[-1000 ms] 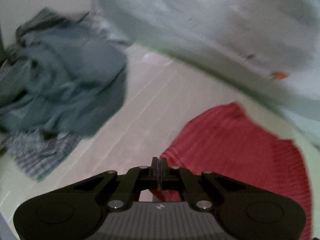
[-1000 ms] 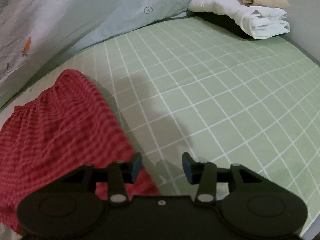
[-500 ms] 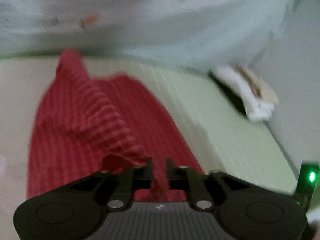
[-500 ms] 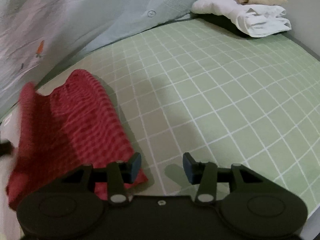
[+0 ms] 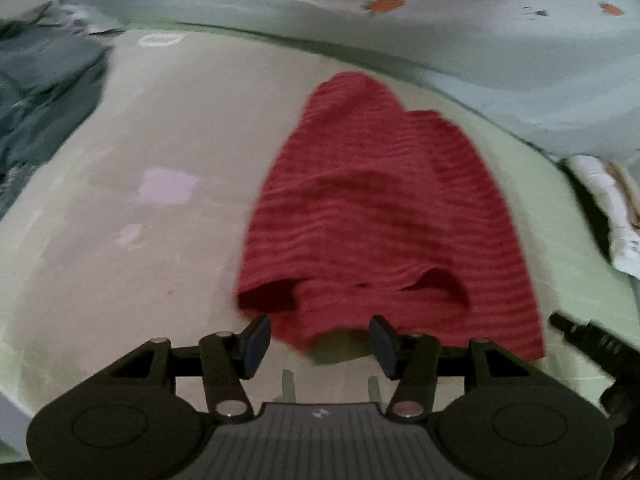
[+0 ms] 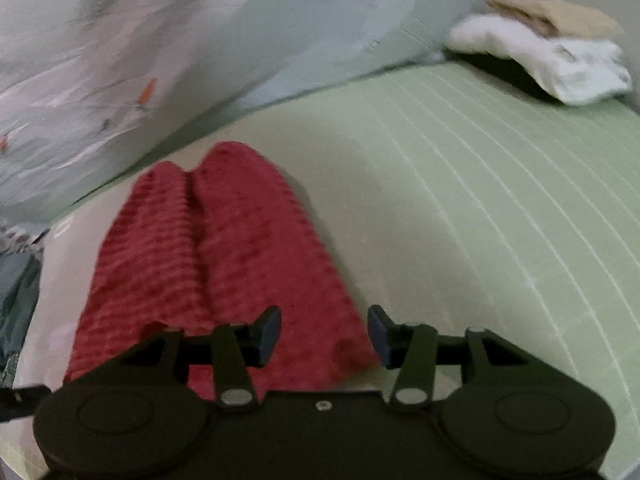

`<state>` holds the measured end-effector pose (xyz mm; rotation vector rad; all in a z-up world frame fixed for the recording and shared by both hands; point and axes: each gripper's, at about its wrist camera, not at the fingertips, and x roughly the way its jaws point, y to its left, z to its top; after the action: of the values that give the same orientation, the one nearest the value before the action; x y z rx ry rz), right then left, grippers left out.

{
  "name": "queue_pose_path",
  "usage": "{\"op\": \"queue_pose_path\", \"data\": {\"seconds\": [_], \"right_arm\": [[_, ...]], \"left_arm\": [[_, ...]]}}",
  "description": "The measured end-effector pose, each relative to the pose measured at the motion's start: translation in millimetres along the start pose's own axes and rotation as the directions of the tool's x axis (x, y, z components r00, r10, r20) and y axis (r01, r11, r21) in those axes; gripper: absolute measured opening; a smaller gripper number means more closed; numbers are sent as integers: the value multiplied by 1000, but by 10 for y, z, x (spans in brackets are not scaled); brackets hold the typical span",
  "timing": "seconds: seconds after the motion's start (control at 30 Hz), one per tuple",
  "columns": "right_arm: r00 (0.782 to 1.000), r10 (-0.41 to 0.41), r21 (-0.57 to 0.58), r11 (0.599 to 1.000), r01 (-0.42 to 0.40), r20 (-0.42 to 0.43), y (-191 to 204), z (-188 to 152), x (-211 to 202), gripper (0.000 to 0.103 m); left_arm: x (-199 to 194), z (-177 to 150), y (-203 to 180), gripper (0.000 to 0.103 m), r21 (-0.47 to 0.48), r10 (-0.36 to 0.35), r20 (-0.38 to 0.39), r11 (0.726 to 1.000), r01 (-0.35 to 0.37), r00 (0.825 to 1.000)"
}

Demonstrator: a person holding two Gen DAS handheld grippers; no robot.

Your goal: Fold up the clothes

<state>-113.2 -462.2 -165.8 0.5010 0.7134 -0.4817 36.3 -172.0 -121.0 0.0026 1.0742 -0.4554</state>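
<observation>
A red striped garment (image 5: 384, 216) lies folded lengthwise on the pale green checked bed sheet (image 5: 120, 200). It also shows in the right wrist view (image 6: 216, 264), with a crease down its middle. My left gripper (image 5: 318, 340) is open and empty, its jaws just in front of the garment's near edge. My right gripper (image 6: 324, 334) is open and empty, hovering over the garment's near right corner. Part of the right gripper (image 5: 588, 340) shows at the right edge of the left wrist view.
A pile of grey-blue clothes (image 5: 44, 92) lies at the far left. A stack of folded white and beige clothes (image 6: 548, 48) sits at the far right corner. A light duvet with small carrot prints (image 6: 132, 60) runs along the back.
My left gripper has let go of the red garment and opened; the lifted half now lies folded over. My right gripper has moved left over the garment's near corner.
</observation>
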Motion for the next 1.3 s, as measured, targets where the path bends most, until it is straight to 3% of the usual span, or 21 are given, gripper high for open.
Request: {"op": "queue_pose_path", "data": {"seconds": [0.1, 0.27, 0.5, 0.6, 0.63, 0.83, 0.97, 1.1, 1.17, 1.23, 1.3], "right_arm": [[1000, 23, -88, 996, -24, -11, 280, 29, 109, 49], [997, 35, -240, 970, -50, -64, 697, 3, 369, 39], [992, 16, -442, 894, -71, -128, 1138, -104, 626, 34], [993, -28, -526, 850, -35, -112, 1258, -160, 710, 32], [995, -37, -542, 840, -22, -98, 1277, -164, 724, 28], [997, -73, -500, 865, 50, -26, 1234, -29, 724, 5], [993, -82, -439, 892, 110, 82, 1107, 150, 449, 2], [971, -84, -375, 912, 166, 225, 876, 351, -166, 1], [958, -98, -366, 910, 195, 269, 722, 380, -404, 1], [959, -110, -377, 903, 206, 261, 515, 349, -515, 1], [975, -130, -387, 902, 192, 180, 271, 243, -404, 2]], "left_arm": [[-23, -6, 152, 57, -13, 15, -10, 1000, -15, 1000], [64, 104, 289, 57, -15, 19, -33, 1000, -19, 999], [254, 255, 331, 58, 22, 3, -86, 1000, -1, 996], [366, 301, 346, 58, 31, -5, -114, 999, 8, 994], [404, 309, 343, 58, 36, -6, -123, 999, 10, 992], [572, 296, 301, 58, 74, -23, -178, 997, 36, 984], [621, 285, 248, 58, 98, -4, -183, 995, 22, 983], [454, 290, 130, 58, 121, 31, -118, 993, -16, 993], [329, 268, 51, 67, 124, 37, -68, 992, -28, 997], [215, 219, -41, 70, 117, 33, -26, 993, -30, 999], [168, 134, -155, 70, 102, 24, -7, 994, -23, 1000]]}}
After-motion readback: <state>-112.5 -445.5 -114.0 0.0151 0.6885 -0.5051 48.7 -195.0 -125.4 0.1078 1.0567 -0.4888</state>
